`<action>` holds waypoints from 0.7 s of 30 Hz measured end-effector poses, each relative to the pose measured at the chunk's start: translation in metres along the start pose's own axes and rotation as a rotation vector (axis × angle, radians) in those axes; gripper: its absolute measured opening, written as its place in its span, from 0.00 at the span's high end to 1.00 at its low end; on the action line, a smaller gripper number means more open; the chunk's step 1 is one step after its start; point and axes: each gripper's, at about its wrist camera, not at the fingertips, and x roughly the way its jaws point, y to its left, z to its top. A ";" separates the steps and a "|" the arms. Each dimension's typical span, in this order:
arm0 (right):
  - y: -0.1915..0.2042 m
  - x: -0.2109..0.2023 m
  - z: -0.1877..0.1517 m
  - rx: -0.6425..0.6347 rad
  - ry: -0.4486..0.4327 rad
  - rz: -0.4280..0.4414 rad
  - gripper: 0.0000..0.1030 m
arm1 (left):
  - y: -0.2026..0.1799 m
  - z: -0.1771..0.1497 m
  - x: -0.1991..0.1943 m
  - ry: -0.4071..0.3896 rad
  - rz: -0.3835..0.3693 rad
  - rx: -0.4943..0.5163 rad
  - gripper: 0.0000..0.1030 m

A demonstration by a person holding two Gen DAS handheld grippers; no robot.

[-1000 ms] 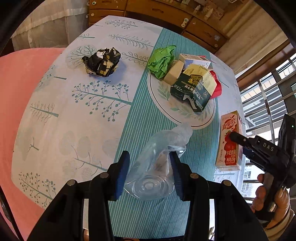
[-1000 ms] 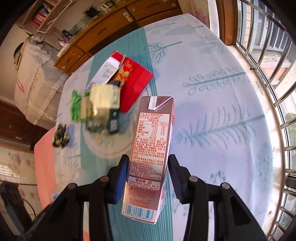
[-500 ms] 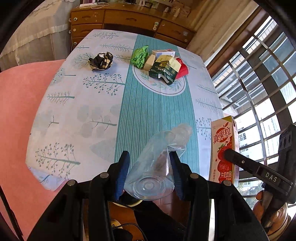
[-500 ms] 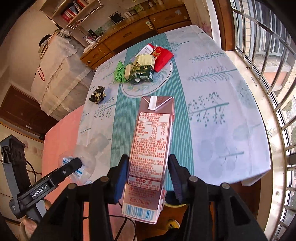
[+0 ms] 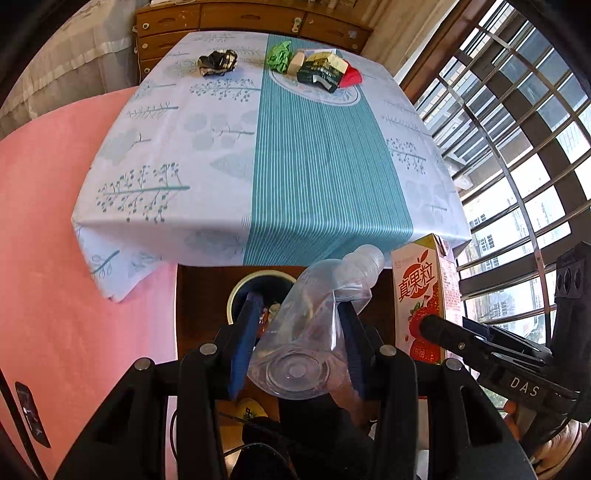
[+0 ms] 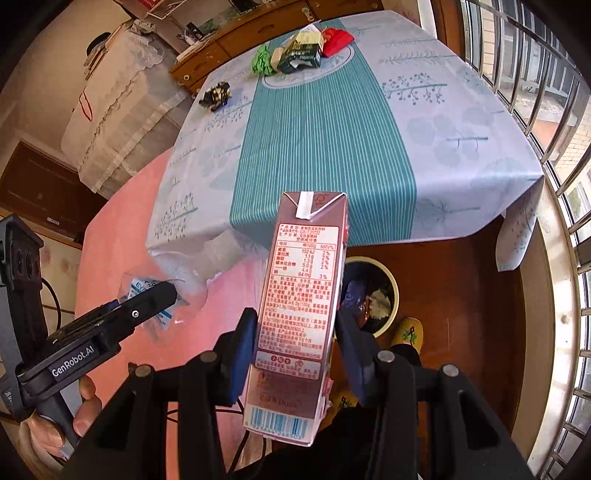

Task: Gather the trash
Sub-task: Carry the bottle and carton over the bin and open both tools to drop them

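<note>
The left gripper (image 5: 301, 328) clamped a crushed clear plastic bottle (image 5: 314, 325) and the right gripper (image 6: 295, 343) a pink strawberry drink carton (image 6: 299, 317), both above the round floor bin (image 6: 384, 284) beside the bench's near edge.

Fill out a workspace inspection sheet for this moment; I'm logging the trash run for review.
Surface: table under a leaf-print cloth with a teal stripe.
Job's things: crushed clear bottle and strawberry drink carton held off the table; bin on the floor, already holding scraps.
Clutter: green paper, dark green box, red packet, black crumpled wrapper at the table's far end.
Grippers: left hand-held gripper shut on the bottle; right hand-held gripper shut on the carton.
Cables: dark cable at the left edge.
Surroundings: wooden dresser, barred window.
</note>
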 end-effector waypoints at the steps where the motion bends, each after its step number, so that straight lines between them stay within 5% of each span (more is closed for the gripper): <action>1: -0.001 0.005 -0.007 -0.001 0.018 -0.002 0.58 | 0.001 -0.007 0.004 0.012 0.002 -0.004 0.59; 10: -0.036 0.078 -0.046 0.085 0.168 -0.011 0.58 | 0.010 -0.054 0.063 0.137 0.010 -0.067 0.59; 21: -0.104 0.215 -0.042 0.187 0.249 -0.048 0.57 | 0.047 -0.064 0.207 0.230 0.045 -0.155 0.59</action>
